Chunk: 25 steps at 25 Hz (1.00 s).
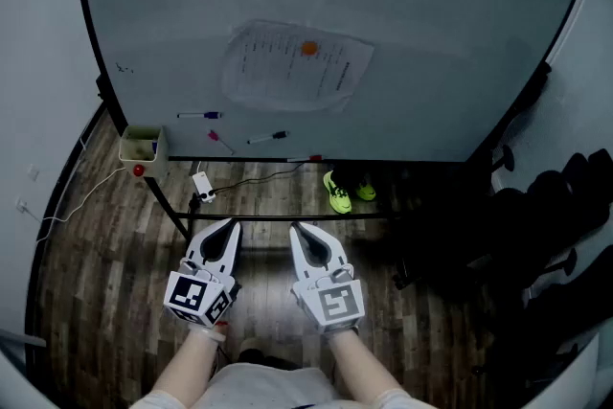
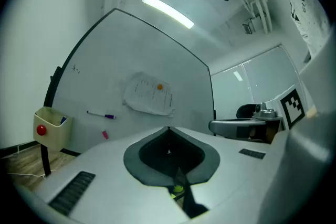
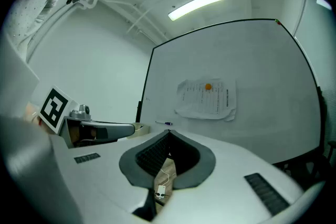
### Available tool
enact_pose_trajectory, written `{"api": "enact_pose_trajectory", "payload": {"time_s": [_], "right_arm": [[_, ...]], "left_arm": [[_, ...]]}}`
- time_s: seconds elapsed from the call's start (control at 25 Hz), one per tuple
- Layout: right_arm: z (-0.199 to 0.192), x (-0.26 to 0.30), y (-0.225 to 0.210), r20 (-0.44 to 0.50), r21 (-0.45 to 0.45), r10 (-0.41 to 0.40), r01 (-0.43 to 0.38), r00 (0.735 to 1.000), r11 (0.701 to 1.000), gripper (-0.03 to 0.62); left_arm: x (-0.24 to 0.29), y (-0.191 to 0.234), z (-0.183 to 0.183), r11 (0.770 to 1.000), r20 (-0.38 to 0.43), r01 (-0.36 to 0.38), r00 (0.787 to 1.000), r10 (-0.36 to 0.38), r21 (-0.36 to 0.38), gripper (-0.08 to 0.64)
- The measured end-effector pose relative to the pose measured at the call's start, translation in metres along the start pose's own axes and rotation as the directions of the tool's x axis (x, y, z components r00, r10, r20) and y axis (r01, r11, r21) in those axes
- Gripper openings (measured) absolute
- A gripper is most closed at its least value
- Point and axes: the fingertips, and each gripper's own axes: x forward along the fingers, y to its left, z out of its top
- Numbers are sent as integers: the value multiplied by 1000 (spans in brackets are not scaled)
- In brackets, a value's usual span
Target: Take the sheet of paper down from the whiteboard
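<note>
**Desk:** What do the tongs show in the foreground?

**Photographer:** The left gripper (image 1: 228,227) and right gripper (image 1: 299,229) are held side by side above the wooden floor (image 1: 96,244). Each has its jaws pressed together on nothing, and both aim toward 12 o'clock.

**Desk:** And past them?

**Photographer:** A yellow box (image 1: 144,146) hangs at 10 o'clock from the grippers. A pair of green shoes (image 1: 337,192) sits on the floor at 1 o'clock. Loose markers (image 1: 199,115) cling low on the whiteboard (image 1: 431,34).

**Desk:** Where is the paper?

**Photographer:** The sheet of paper (image 1: 297,67) is dead ahead at 12 o'clock, mid-board and well apart from both grippers. A single orange magnet (image 1: 308,47) pins it at the sheet's own 12 o'clock.

**Desk:** How would it handle?

**Photographer:** It looks light, limp and already crinkled, with its lower edge wavy and seemingly lifting off the board. I would expect it to tear or slide if it were tugged hard against the magnet. The 5 or 7 o'clock corner looks like the best place to pinch. The jaws would have to open first, and the magnet would probably need lifting off or the sheet easing out from under it.
</note>
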Motion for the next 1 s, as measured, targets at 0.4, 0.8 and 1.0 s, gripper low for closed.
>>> {"api": "enact_pose_trajectory", "payload": {"time_s": [0.4,0.8,1.0], "right_arm": [[3,-19,-7,24,2,-6,6,1000,1000,18],[8,-6,-21,53,-13,3,-3,999,1000,18],[8,15,-29,57,-17,9,-8,998,1000,18]], "left_arm": [[-8,-14,0,1000,16,-12,1000,12,-8,15],[13,-13,7,1000,41,-3,999,3,-3,15],[35,-1,11,1000,44,16,999,-16,-14,15]]}}
